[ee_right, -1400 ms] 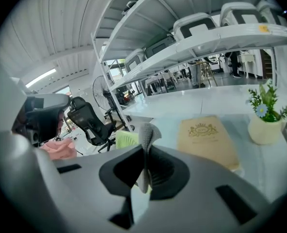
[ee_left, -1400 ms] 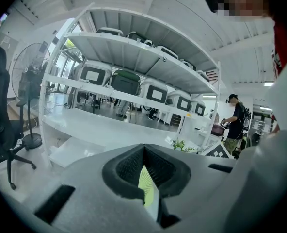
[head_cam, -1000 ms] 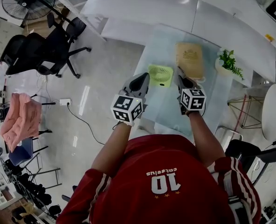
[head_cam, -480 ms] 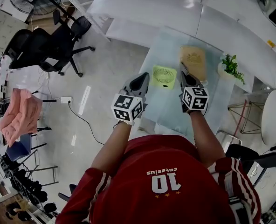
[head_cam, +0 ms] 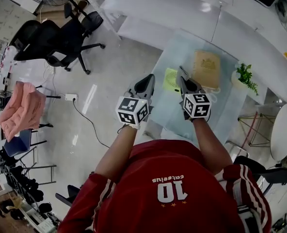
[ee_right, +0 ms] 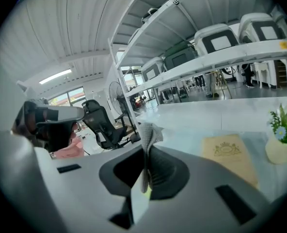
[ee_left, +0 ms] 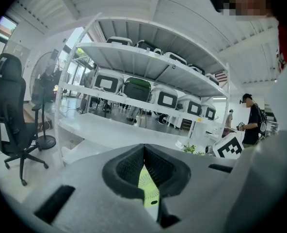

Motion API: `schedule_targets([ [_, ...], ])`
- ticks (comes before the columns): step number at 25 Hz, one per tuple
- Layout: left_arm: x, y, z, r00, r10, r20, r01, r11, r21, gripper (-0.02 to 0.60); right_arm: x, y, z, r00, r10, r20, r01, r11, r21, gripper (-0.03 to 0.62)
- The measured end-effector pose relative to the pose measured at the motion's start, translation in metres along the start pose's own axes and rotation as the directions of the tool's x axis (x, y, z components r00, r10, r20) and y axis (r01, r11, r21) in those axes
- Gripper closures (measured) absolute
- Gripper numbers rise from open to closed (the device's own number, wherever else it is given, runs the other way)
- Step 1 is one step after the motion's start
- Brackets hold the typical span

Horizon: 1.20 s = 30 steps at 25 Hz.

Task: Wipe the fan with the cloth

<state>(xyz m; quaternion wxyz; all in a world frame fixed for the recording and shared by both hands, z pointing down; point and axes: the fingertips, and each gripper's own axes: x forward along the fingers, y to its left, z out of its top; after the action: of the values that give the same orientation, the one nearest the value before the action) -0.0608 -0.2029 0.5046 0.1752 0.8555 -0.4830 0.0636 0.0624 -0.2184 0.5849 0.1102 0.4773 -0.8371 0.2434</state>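
One crumpled grey cloth (ee_right: 148, 131) fills right hand-held gripper (ee_right: 146, 158); left hand-held gripper's (ee_left: 144, 153) ribbed jaws meet.

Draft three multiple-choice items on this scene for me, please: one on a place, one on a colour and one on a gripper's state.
1. Where does the potted plant stand?
A. On the floor by the office chair
B. On the glass table, right of the tan booklet in the head view
C. On a shelf

2. What colour is the small fan on the table?
A. Red
B. Light green
C. Black

3. In what state is the right gripper?
A. Open and empty
B. Shut on the booklet
C. Shut on the cloth

Answers:
1 B, since the head view shows the plant at the table's right edge, beyond the booklet.
2 B, since its grille shows light green beside the gripper.
3 C, since the right gripper view shows pale cloth pinched between the jaws and sticking up past them.
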Motion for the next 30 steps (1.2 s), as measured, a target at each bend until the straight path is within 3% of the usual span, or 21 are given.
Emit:
schedule_targets([
  [10,-0.018,0.021,-0.009,0.999,0.048,0.005,-0.048,0.998,-0.029,0.583,0.027,0.032,-0.036,0.996,0.074,-0.056,-0.075,0.997,-0.011,0.576],
  [30,-0.013,0.014,-0.051,0.995,-0.004,-0.099,0.002,1.000,-0.026,0.583,0.068,0.029,-0.080,0.993,0.052,-0.107,-0.049,0.998,0.035,0.582],
])
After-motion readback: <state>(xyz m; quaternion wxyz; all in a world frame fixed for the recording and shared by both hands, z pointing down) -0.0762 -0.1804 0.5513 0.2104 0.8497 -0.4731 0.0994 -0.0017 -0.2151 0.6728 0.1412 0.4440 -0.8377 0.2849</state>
